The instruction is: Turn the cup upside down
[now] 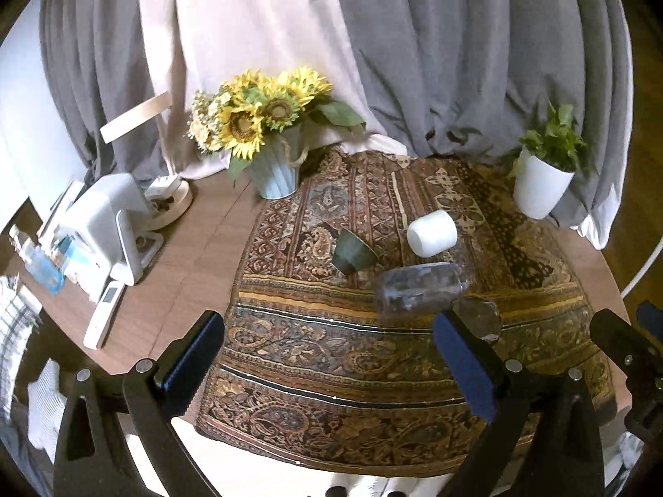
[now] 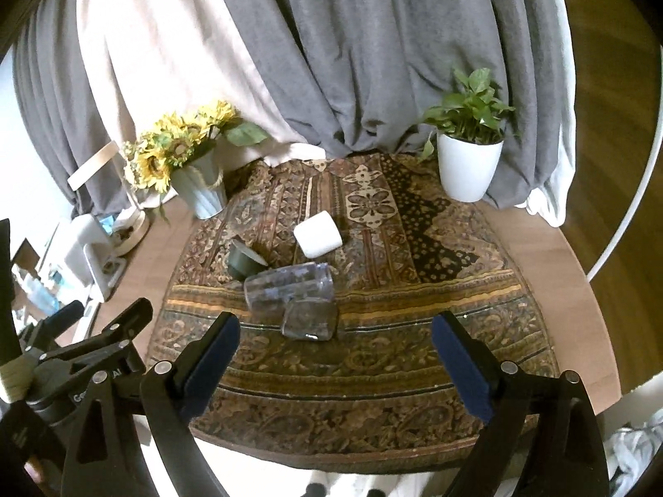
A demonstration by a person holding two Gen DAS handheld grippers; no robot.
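Several cups lie on a patterned cloth. A white cup lies on its side, also in the right wrist view. A dark green cup lies tilted to its left. A clear tall glass lies on its side, with a small clear glass in front of it. My left gripper is open and empty, above the cloth's near part. My right gripper is open and empty, just short of the small glass.
A sunflower pot stands at the back left and a white plant pot at the back right. White devices and a remote crowd the left of the wooden table. Grey curtains hang behind.
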